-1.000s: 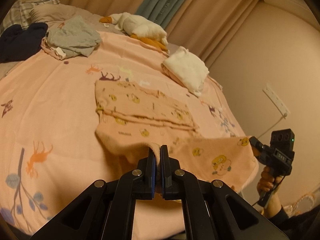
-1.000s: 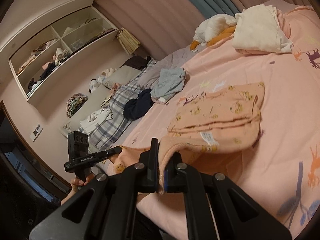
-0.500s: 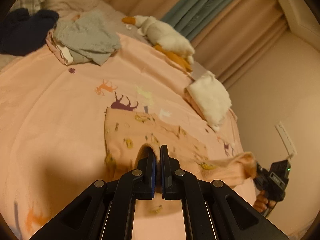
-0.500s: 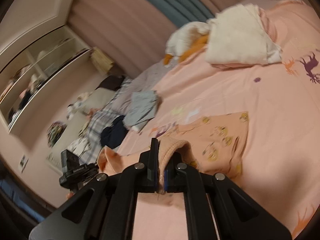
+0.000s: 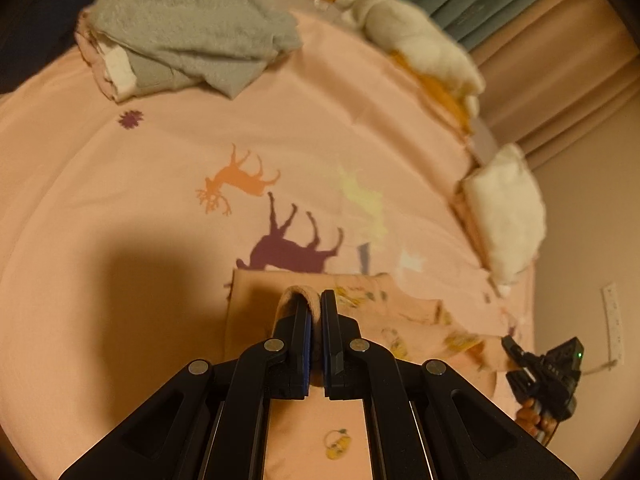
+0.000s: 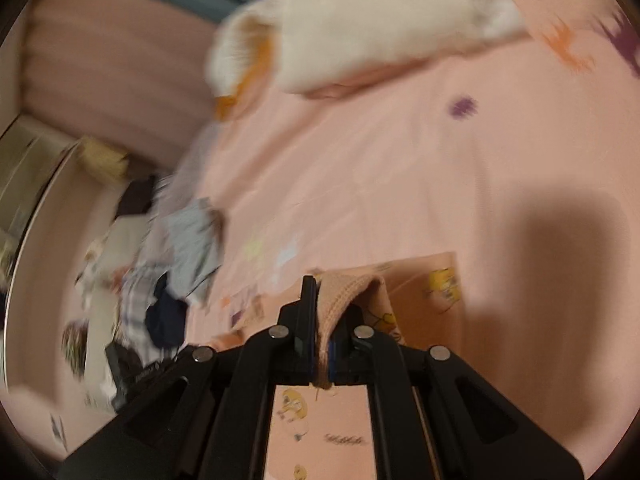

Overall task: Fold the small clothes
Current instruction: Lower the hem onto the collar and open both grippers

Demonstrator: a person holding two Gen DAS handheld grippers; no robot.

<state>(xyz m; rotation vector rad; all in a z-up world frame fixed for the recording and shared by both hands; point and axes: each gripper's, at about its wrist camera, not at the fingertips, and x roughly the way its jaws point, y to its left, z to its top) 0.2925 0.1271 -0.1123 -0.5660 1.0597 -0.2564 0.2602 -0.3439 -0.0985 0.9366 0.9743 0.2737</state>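
Both tools, the left tool (image 5: 316,312) and the right tool (image 6: 324,308), pinch the ribbed hem of the peach printed garment (image 5: 400,320) lying on the bed (image 5: 360,120), its far edge straight, open sheet beyond.

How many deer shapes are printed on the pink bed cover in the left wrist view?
3. An orange deer at centre, a purple deer below it by the held garment, and a pale yellow one to the right. The garment may hide others.
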